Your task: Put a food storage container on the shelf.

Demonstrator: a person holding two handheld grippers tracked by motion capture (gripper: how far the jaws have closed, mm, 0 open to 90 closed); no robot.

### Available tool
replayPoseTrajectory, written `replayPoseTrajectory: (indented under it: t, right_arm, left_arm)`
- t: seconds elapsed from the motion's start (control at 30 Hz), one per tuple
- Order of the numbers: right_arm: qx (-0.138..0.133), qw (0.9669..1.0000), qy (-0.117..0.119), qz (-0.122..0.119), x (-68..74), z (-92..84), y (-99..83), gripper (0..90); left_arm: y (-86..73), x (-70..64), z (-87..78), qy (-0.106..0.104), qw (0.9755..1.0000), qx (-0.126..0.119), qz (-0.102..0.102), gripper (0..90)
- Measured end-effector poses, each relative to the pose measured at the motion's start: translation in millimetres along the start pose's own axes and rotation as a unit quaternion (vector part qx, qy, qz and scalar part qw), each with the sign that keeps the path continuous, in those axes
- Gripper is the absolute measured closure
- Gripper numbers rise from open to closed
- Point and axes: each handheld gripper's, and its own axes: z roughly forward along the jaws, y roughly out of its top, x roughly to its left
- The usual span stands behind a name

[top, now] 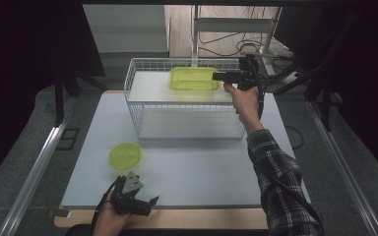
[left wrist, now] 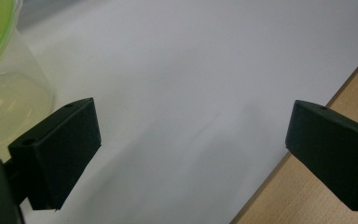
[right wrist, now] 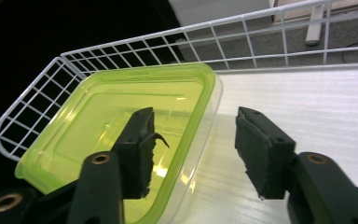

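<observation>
Apparently the right tongs (right wrist: 193, 151), spread astride the rectangular container (right wrist: 121, 140) wall on the wire rack (top: 182, 115), are letting go; next, withdraw clear. Left tongs (left wrist: 191, 154) rest spread at the tabletop (top: 202, 172) near edge.

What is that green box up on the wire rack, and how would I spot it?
Find the white wire rack at the table's far side. On its top shelf sits a clear rectangular box with a lime-green lid, beside the right gripper, whose open jaws straddle its rim. The other green-lidded tub is roundish and sits on the table.
</observation>
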Motion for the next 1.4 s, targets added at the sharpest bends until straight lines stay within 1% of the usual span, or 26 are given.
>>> replayPoseTrajectory:
  t: [0.17, 0.27, 0.4, 0.47, 0.63, 0.8, 0.97, 1.1, 1.23, 1.4]
  right_arm:
    - [0.004, 0.9998, 0.016, -0.006, 1.0, -5.7, -0.8, 41.1]
    - [0.008, 0.9995, 0.027, -0.013, 2.9, -9.1, -2.3, 38.2]
    - [0.012, 0.9991, 0.035, -0.019, 4.4, -12.5, -4.1, 35.3]
    - [0.016, 0.9987, 0.041, -0.027, 5.0, -15.4, -5.9, 33.4]
    - [0.023, 0.9977, 0.043, -0.047, 6.5, -20.0, -10.3, 29.9]
    - [0.023, 0.997, 0.049, -0.055, 5.9, -25.4, -14.6, 28.0]
    - [0.018, 0.9964, 0.061, -0.057, 5.0, -31.3, -19.4, 26.4]
    - [0.017, 0.9956, 0.065, -0.064, 5.0, -34.8, -23.7, 24.8]
    - [0.023, 0.9945, 0.07, -0.075, 5.8, -36.9, -30.4, 23.1]
    - [0.027, 0.9932, 0.069, -0.09, 6.0, -40.1, -39.2, 21.9]
  left_arm:
    - [0.1, 0.8, -0.5, -0.003, 1.0, -0.002, -0.005, 3.0]
    - [0.3, 1.2, -0.9, -0.007, 0.9999, -0.002, -0.009, 3.2]
    - [0.4, 1.2, -0.9, -0.009, 0.9999, -0.001, -0.011, 3.2]
    - [0.4, 1.1, -0.8, -0.009, 0.9999, -0.001, -0.011, 3.2]
    - [0.4, 0.8, -0.5, -0.009, 0.9999, 0.0, -0.01, 3.2]
    - [0.4, 1.0, -0.5, -0.011, 0.9999, -0.002, -0.012, 3.2]
    - [0.9, 1.2, -2.2, -0.027, 0.9993, -0.019, -0.015, 3.2]
    - [1.0, 1.2, -2.8, -0.03, 0.9991, -0.025, -0.015, 3.1]
    - [0.8, 1.4, -2.7, -0.028, 0.9992, -0.024, -0.014, 3.1]
    - [0.8, 1.4, -2.3, -0.028, 0.9993, -0.021, -0.012, 2.9]
